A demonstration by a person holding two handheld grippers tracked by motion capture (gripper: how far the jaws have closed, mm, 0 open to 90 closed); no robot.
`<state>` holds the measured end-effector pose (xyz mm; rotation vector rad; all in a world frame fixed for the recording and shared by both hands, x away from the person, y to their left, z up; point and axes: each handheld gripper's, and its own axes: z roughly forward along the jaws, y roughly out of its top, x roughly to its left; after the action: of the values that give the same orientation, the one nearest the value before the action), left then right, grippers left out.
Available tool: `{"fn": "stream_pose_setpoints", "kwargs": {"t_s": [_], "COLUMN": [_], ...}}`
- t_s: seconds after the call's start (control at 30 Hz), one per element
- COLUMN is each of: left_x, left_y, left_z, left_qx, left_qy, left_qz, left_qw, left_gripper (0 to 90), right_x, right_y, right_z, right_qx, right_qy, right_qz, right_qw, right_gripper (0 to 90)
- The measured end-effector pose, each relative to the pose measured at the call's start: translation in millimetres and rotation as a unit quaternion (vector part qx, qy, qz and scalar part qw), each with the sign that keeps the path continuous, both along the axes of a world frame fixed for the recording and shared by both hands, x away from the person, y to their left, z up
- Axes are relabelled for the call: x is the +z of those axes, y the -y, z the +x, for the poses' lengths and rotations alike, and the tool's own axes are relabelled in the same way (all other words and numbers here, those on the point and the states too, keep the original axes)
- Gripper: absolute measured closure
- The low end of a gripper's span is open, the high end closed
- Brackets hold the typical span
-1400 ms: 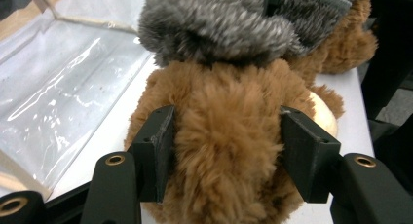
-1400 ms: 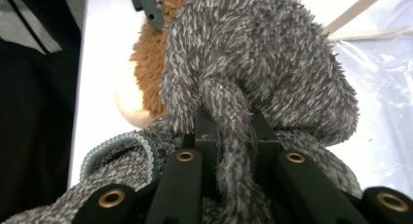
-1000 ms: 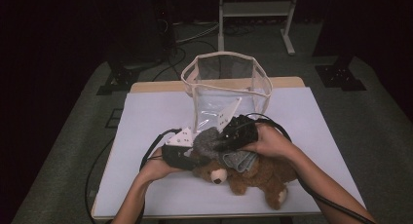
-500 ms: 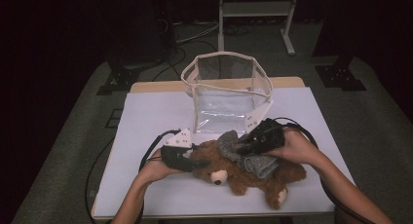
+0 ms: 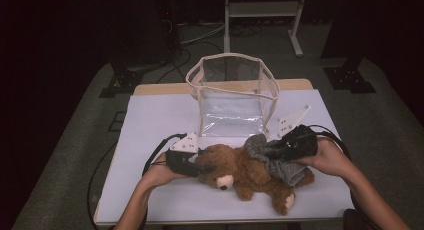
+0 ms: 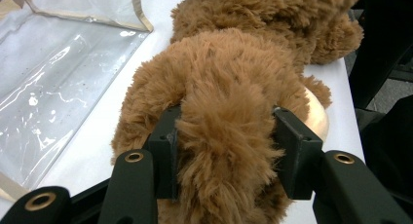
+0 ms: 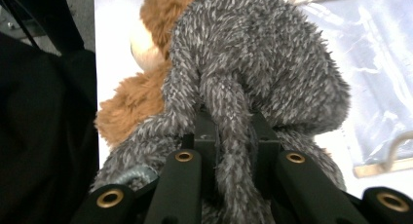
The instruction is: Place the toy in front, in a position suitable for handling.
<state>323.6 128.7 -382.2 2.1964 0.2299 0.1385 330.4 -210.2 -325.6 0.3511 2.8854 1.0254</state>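
Left tool clamps the bear at its head end, bear lying lengthwise across the bench. Right tool pinches the grey cloth on the bear's far end, bag just behind

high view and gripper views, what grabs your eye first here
A brown teddy bear lies near the front of the white table, its head clamped in the left gripper. The right gripper pinches a grey fuzzy garment draped over the bear's body. Behind them stands a clear, open-topped bag.
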Motion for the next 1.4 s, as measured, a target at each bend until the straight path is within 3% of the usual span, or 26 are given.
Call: {"fn": "stream_pose_setpoints", "kwargs": {"t_s": [0.17,0.37,0.57,0.7,0.97,1.0,1.1,1.23,1.4], "left_x": [-0.3,1.5,1.1,-0.7,1.5,1.6,2.5,1.7,1.4], "left_y": [-1.7,0.4,-0.9,-3.6,-1.9,-1.5,0.4,-0.4,-1.1], "left_z": [0.0,-2.3,-0.4,0.9,-2.8,-3.1,-4.2,-4.0,-4.3], "left_qx": [-0.005,-0.01,-0.01,-0.008,-0.018,-0.018,-0.02,-0.017,-0.019], "left_qy": [-0.001,0.003,0.0,-0.007,0.001,0.001,0.006,0.002,0.0], "left_qz": [-0.001,0.005,0.009,0.003,0.009,0.009,0.014,0.011,0.009], "left_qw": [1.0,0.9999,0.9999,0.9999,0.9998,0.9998,0.9997,0.9998,0.9998], "left_gripper": [51.2,51.3,51.2,51.0,51.1,51.1,51.2,51.2,51.1], "right_x": [-9.2,-17.2,-6.9,-12.5,-30.2,-31.4,-29.4,-14.0,1.4], "right_y": [17.9,47.4,29.7,18.5,58.6,65.4,71.3,64.1,35.3], "right_z": [-8.0,-22.4,-14.3,-12.2,-30.0,-31.6,-31.4,-22.6,0.5], "right_qx": [-0.013,-0.033,-0.027,-0.016,-0.045,-0.052,-0.056,-0.048,-0.032], "right_qy": [-0.011,-0.023,0.0,-0.005,-0.041,-0.051,-0.053,-0.029,-0.005], "right_qz": [0.014,0.002,0.003,0.012,0.04,0.039,0.025,0.014,0.029], "right_qw": [0.9997,0.9992,0.9996,0.9998,0.9973,0.9966,0.9967,0.9983,0.9991], "right_gripper": [77.8,77.7,77.5,77.3,77.2,77.2,77.1,77.4,77.4]}}
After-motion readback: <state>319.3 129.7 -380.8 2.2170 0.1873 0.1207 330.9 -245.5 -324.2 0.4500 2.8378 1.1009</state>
